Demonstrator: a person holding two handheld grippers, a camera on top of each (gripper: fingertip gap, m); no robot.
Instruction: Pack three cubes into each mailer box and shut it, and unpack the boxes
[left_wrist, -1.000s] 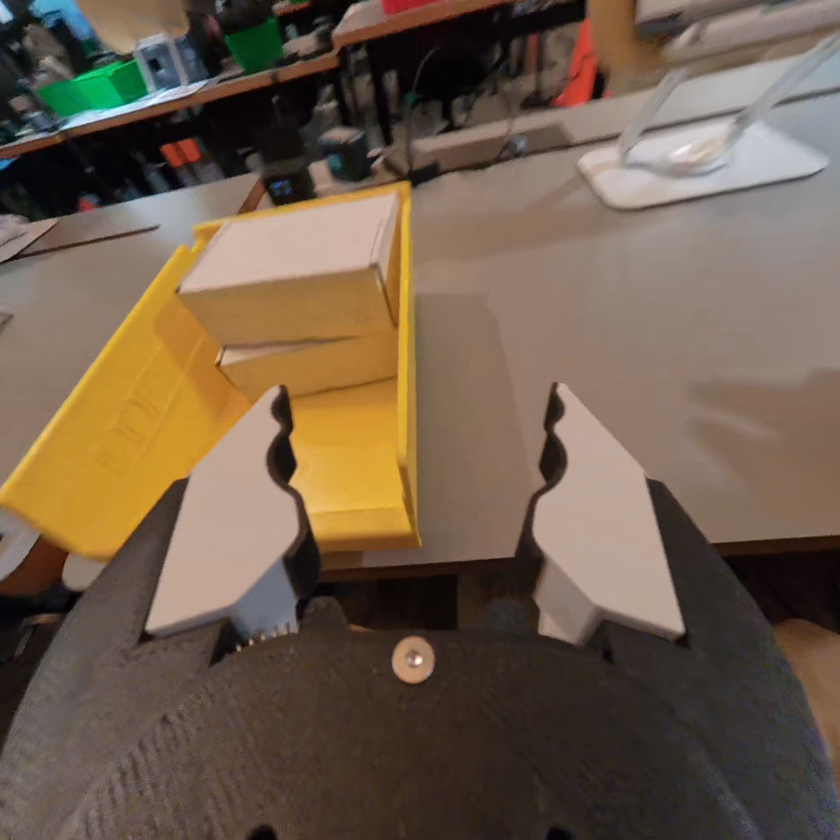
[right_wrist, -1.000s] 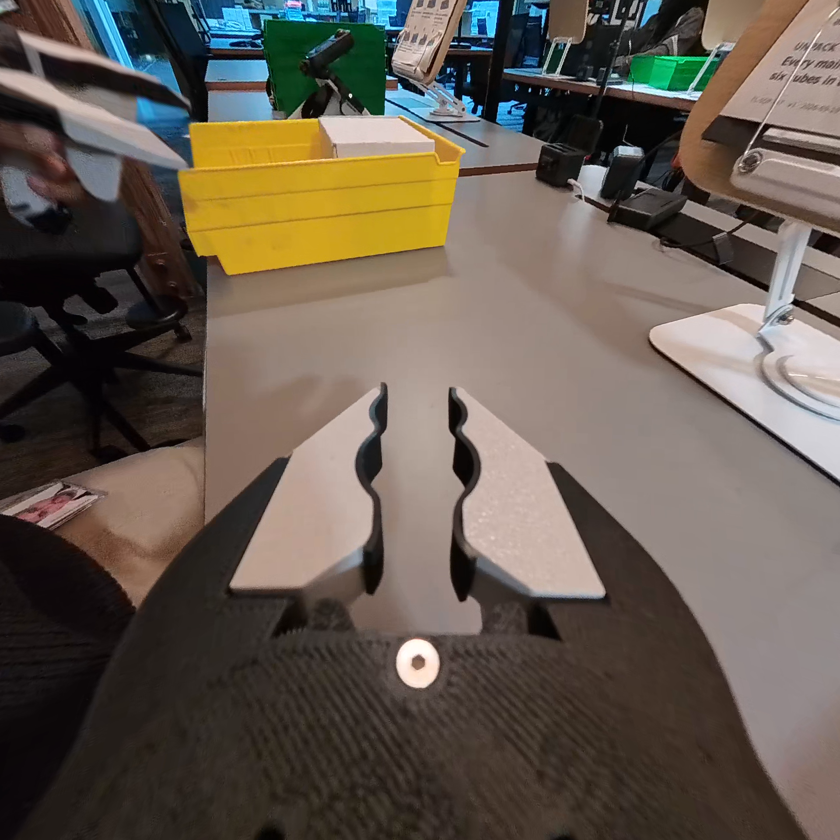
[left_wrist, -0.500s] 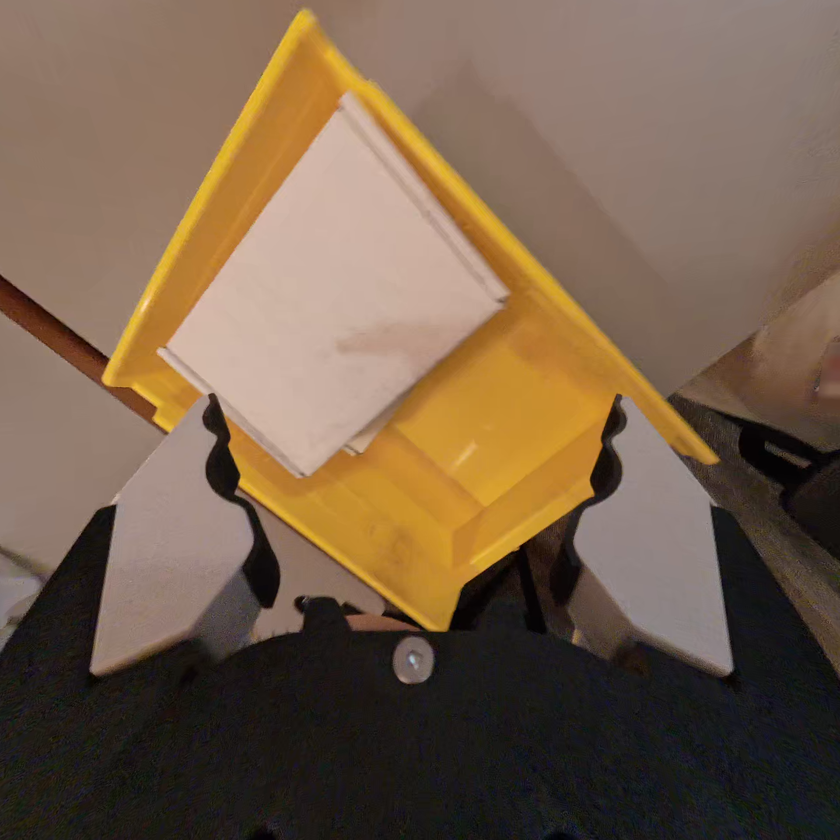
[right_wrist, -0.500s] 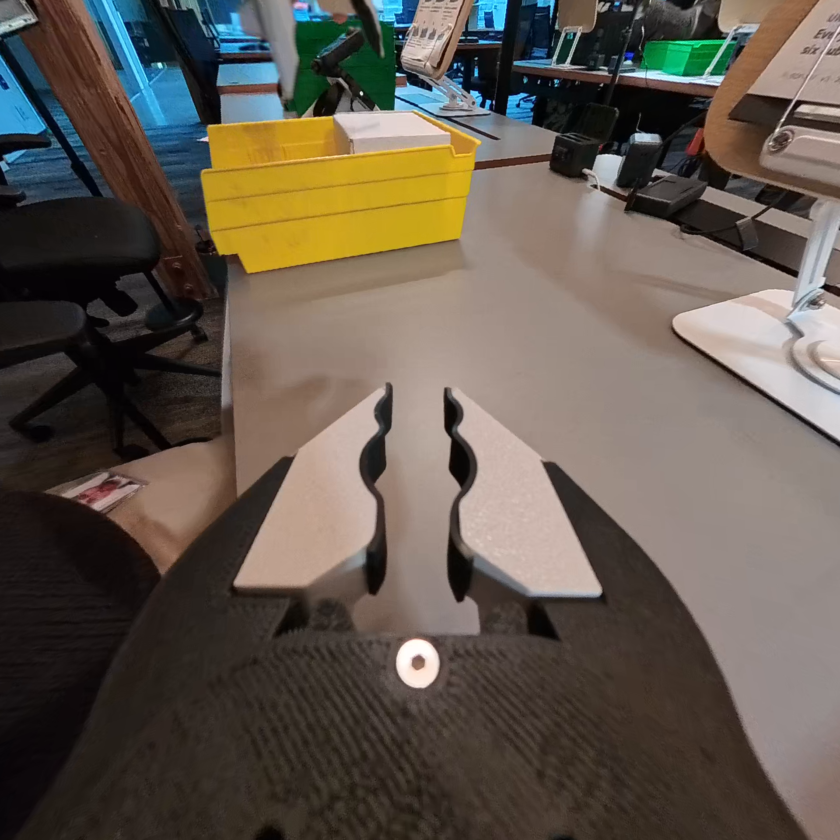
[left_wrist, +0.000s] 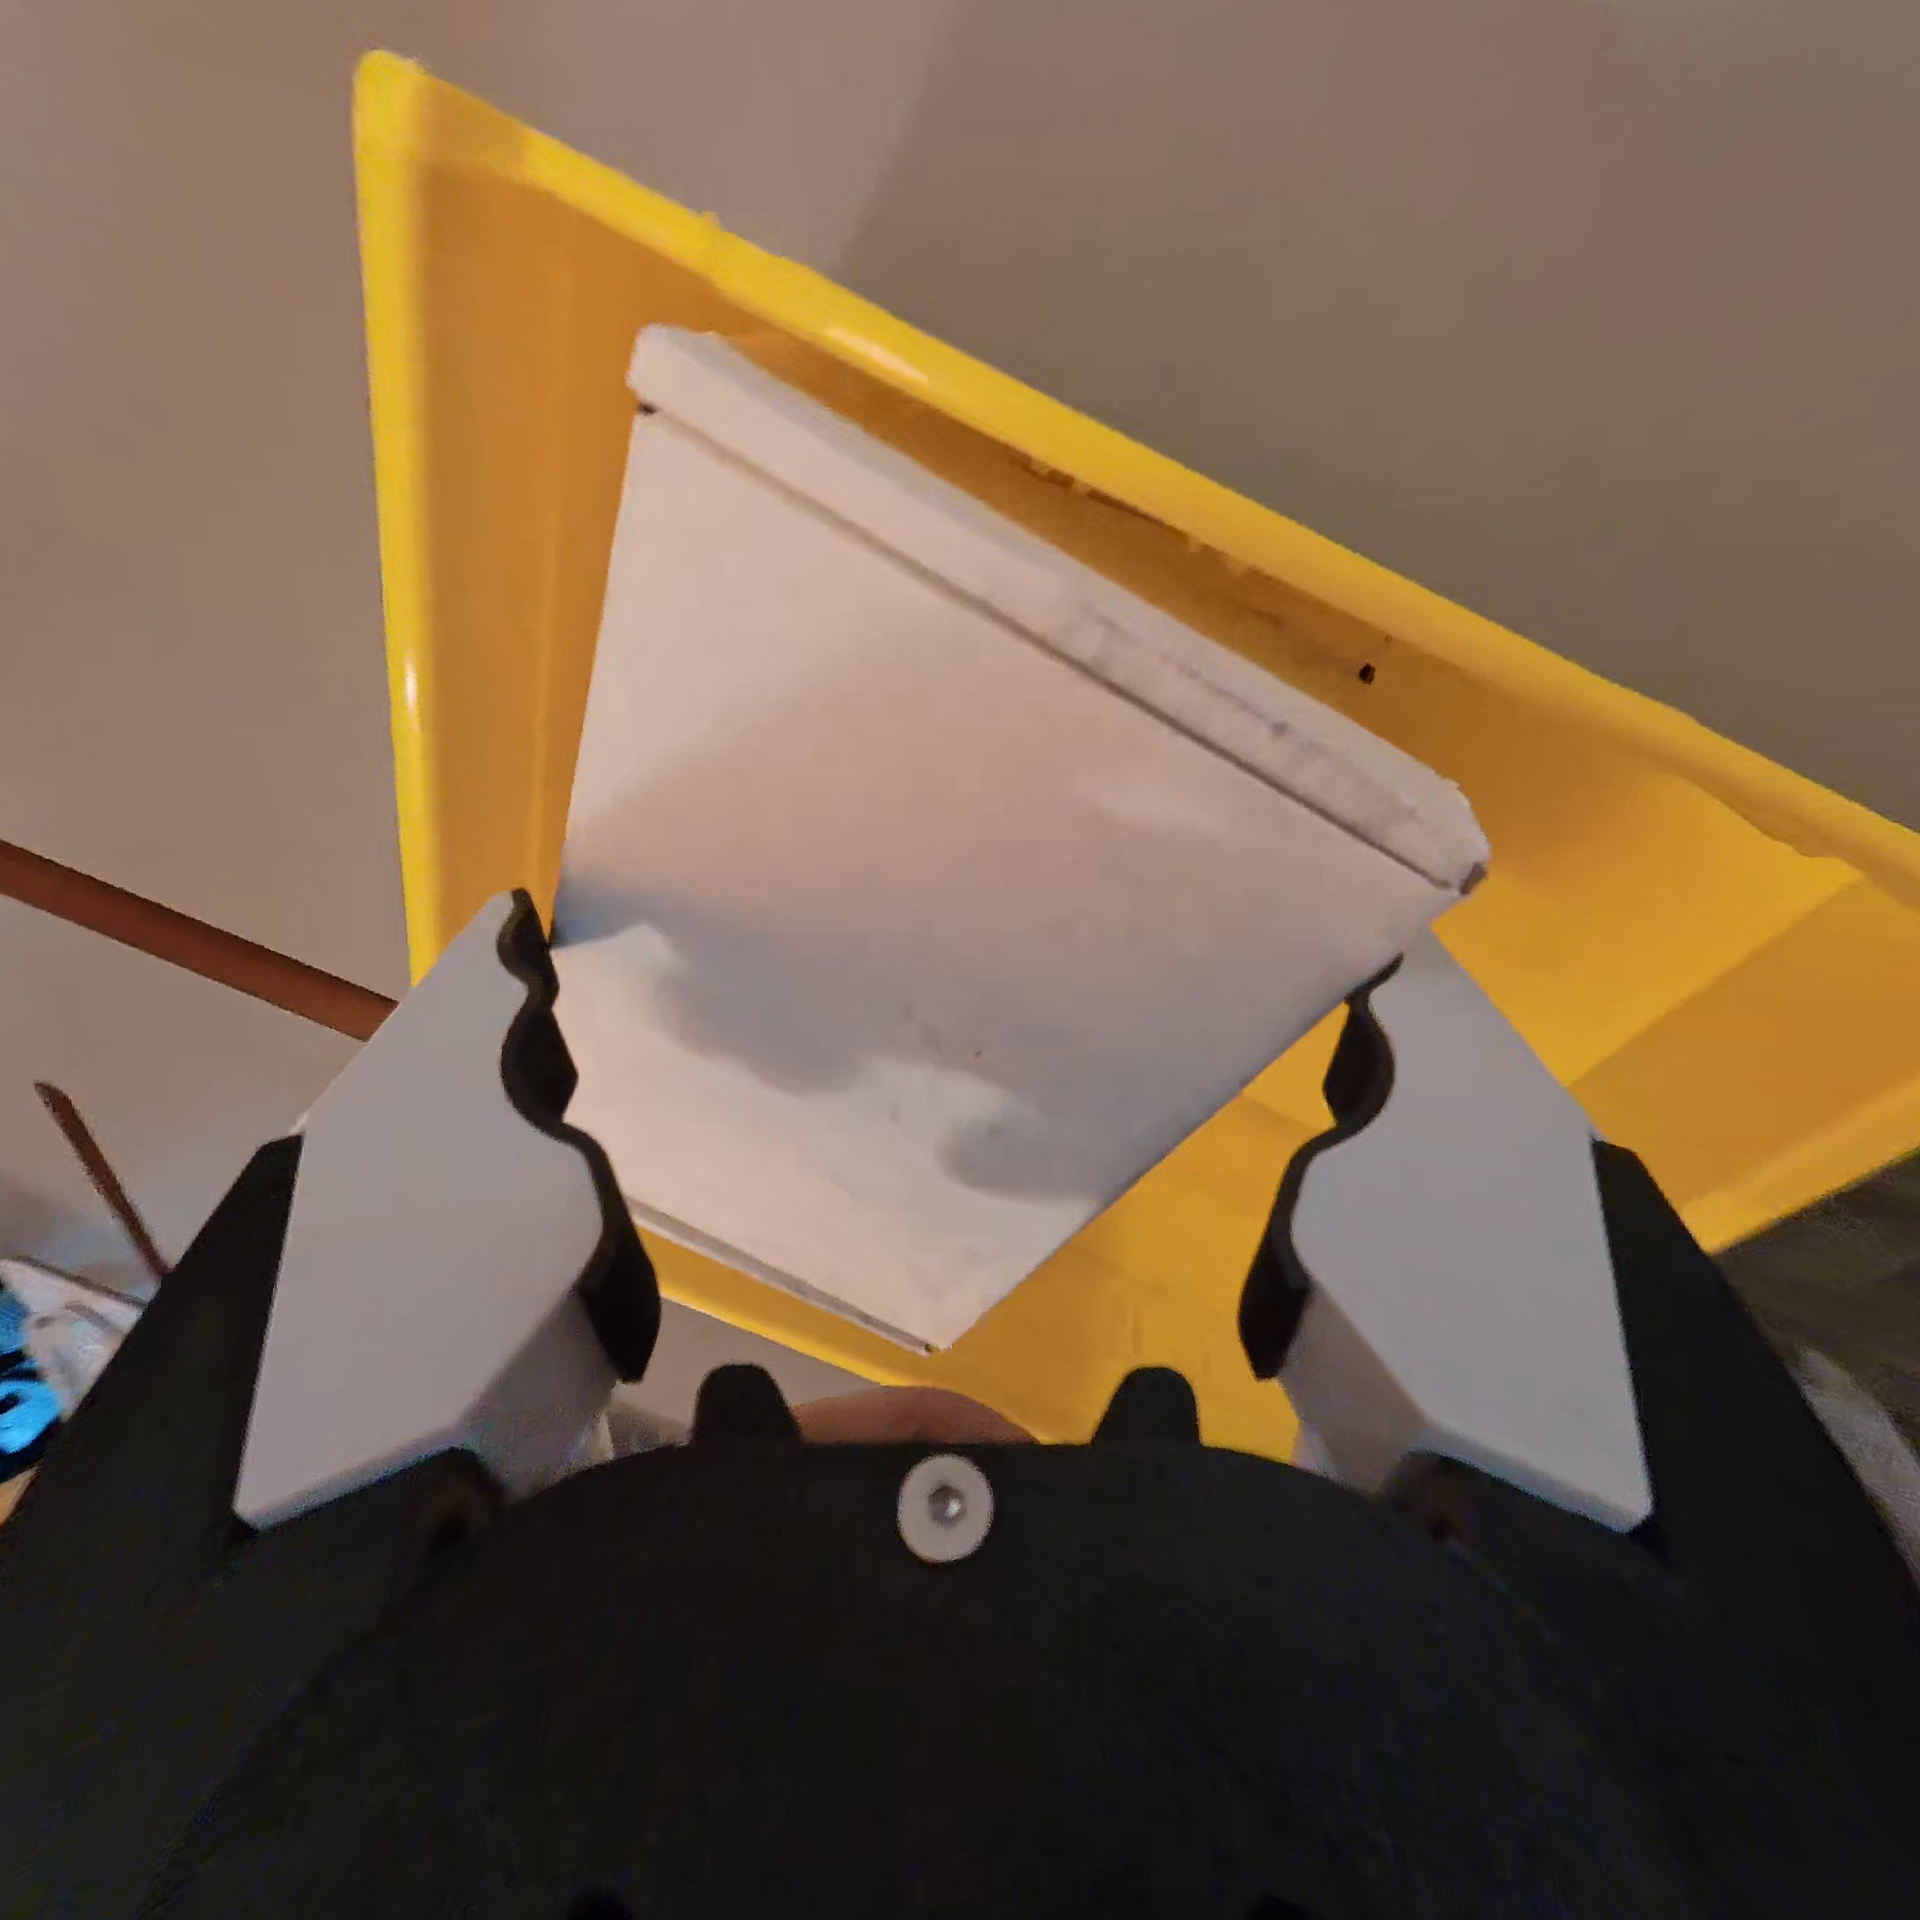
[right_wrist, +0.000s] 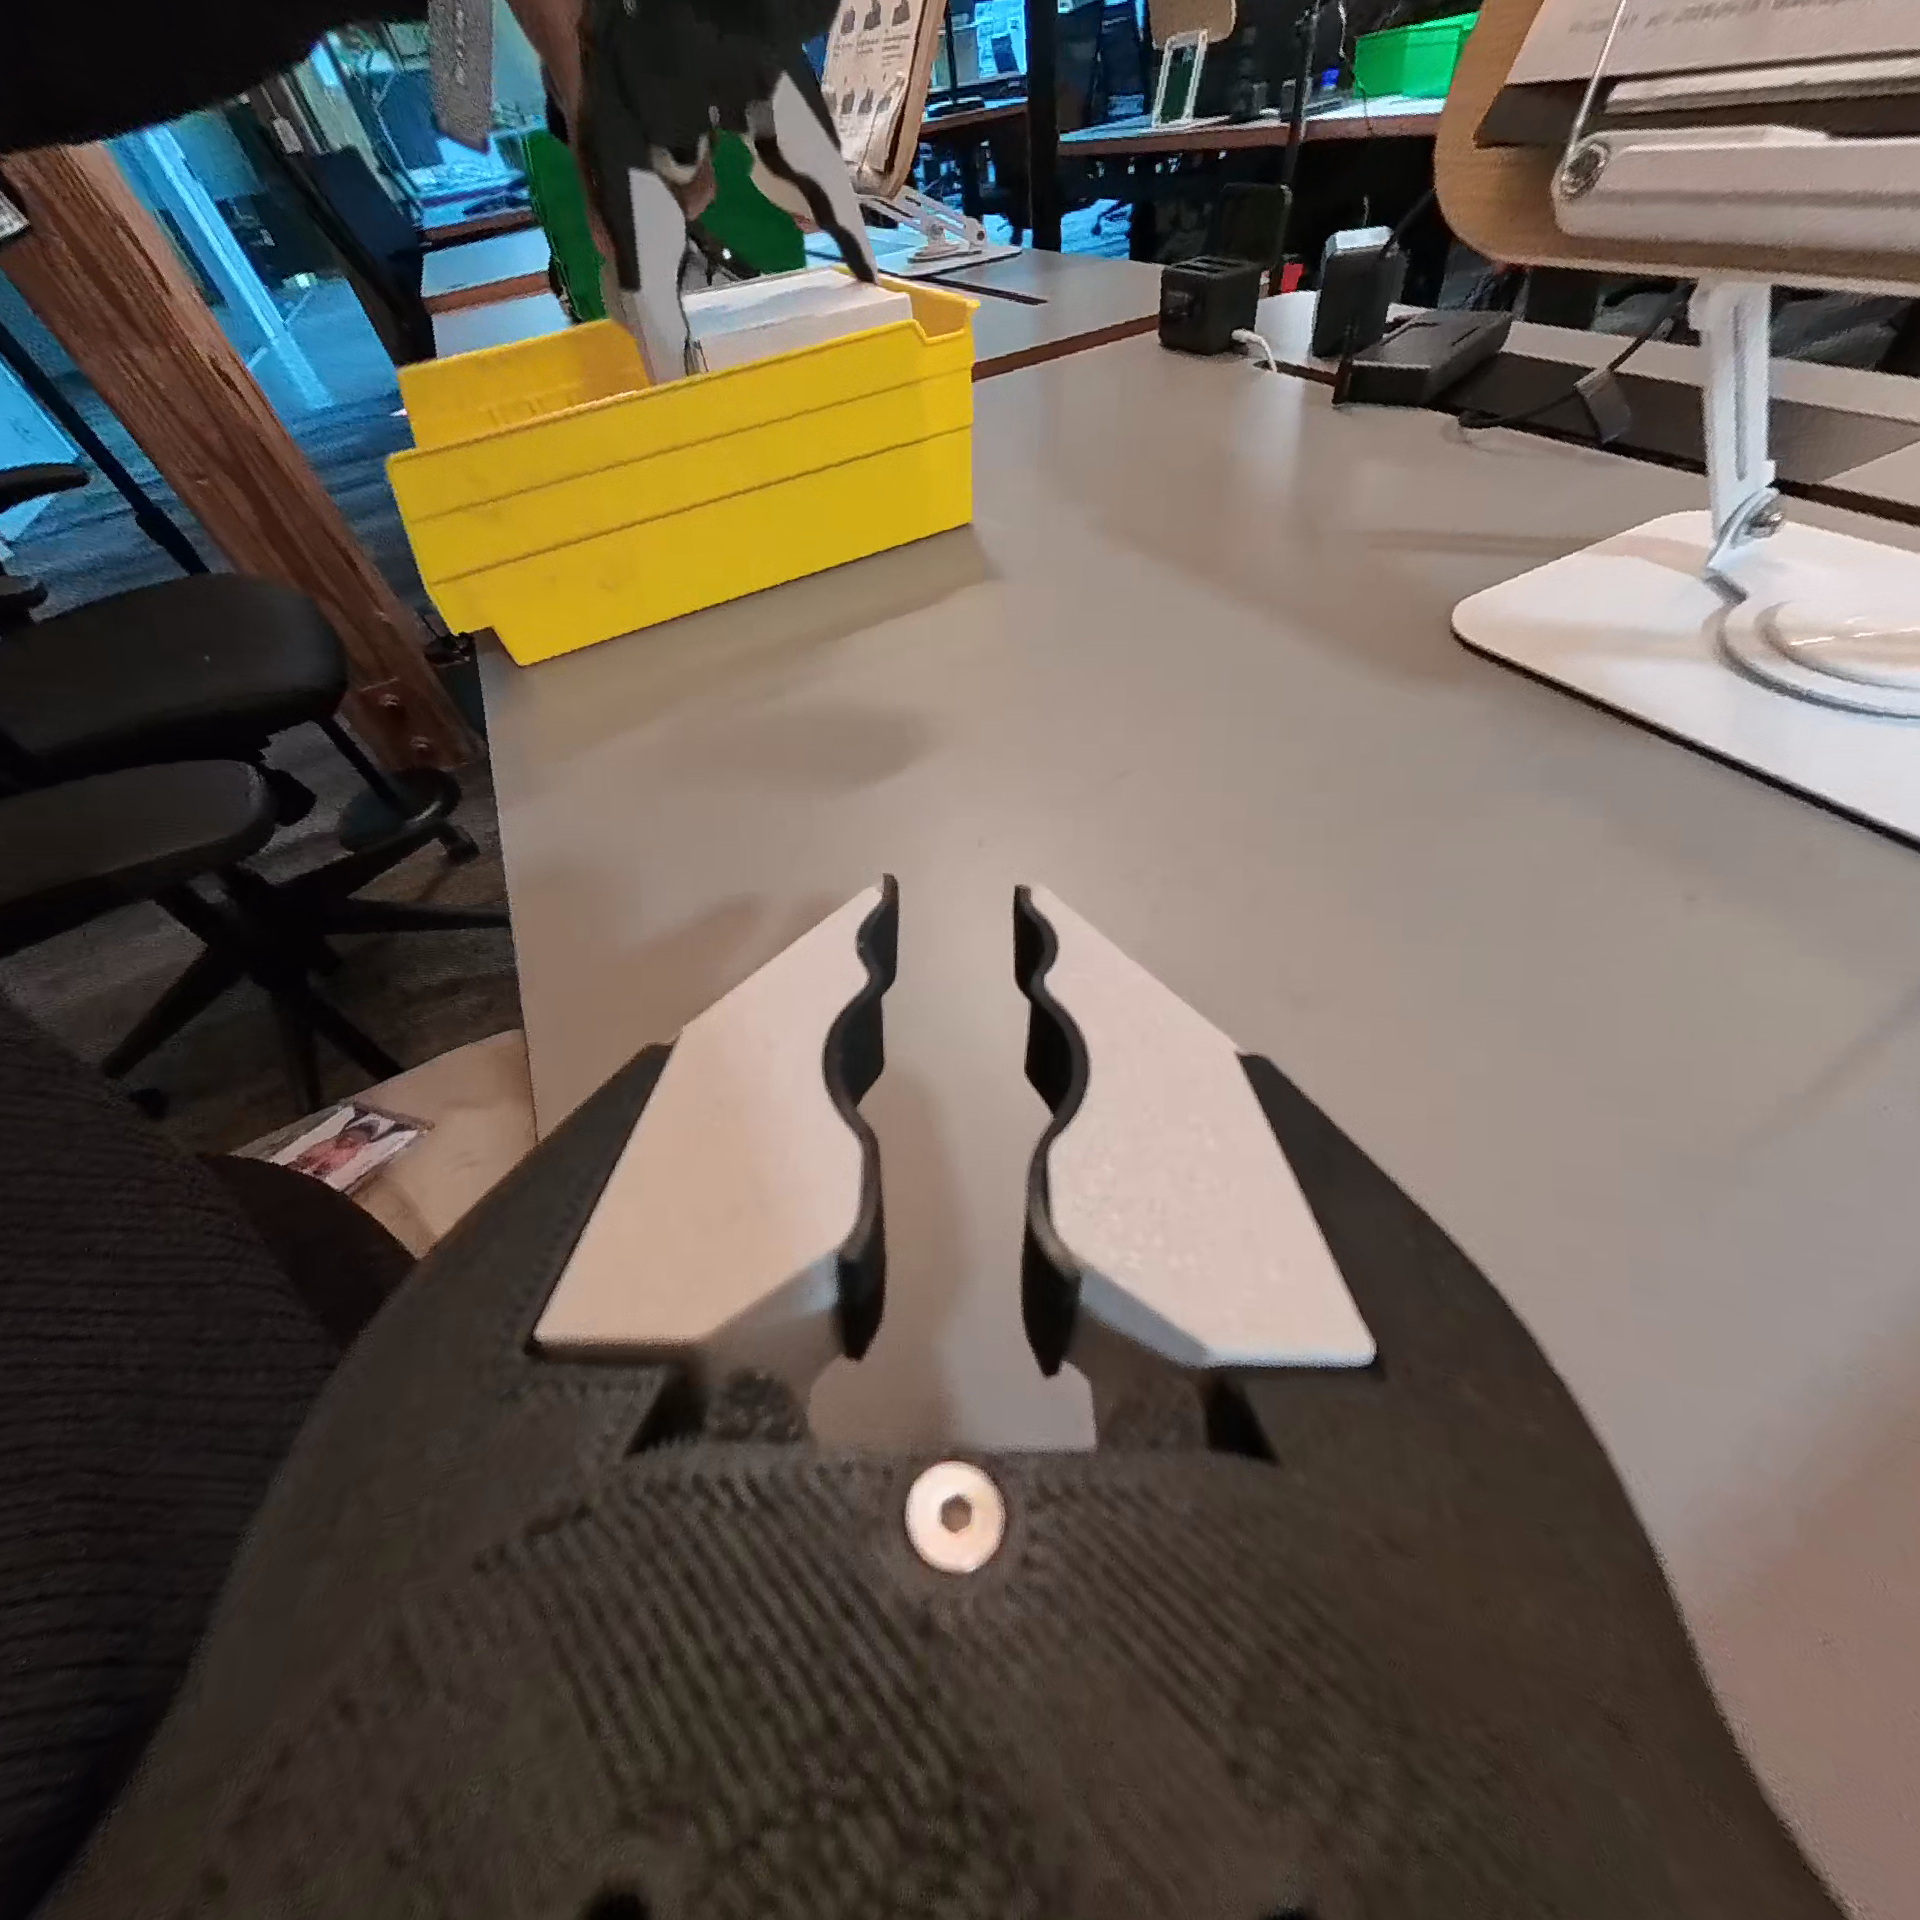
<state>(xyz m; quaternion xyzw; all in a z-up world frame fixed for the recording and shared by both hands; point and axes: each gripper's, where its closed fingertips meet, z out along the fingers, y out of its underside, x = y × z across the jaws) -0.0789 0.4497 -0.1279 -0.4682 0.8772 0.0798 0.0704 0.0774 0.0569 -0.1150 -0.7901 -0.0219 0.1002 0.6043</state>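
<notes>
A white mailer box (left_wrist: 935, 779) lies shut in a yellow bin (left_wrist: 468, 520) on the grey table. My left gripper (left_wrist: 951, 940) points down into the bin, open wide, with one fingertip at each side of the box's near end. From the right wrist view the left gripper (right_wrist: 764, 317) straddles the same box (right_wrist: 831, 307) in the bin (right_wrist: 707, 488) at the table's far left corner. My right gripper (right_wrist: 954, 894) hovers low over the table (right_wrist: 1247, 831), empty, its jaws almost together with a narrow gap. No cubes show.
A white stand base (right_wrist: 1662, 634) with a clipboard sits at the right. Black chargers and cables (right_wrist: 1434, 353) lie at the back. Office chairs (right_wrist: 156, 675) and a wooden post (right_wrist: 239, 468) stand off the table's left edge. My right fingertips sit around 45 centimeters from my left ones.
My left gripper swung from in front of the bin to above it, then dropped onto the box until its fingertips flank it. The right gripper stayed in place, turning slightly.
</notes>
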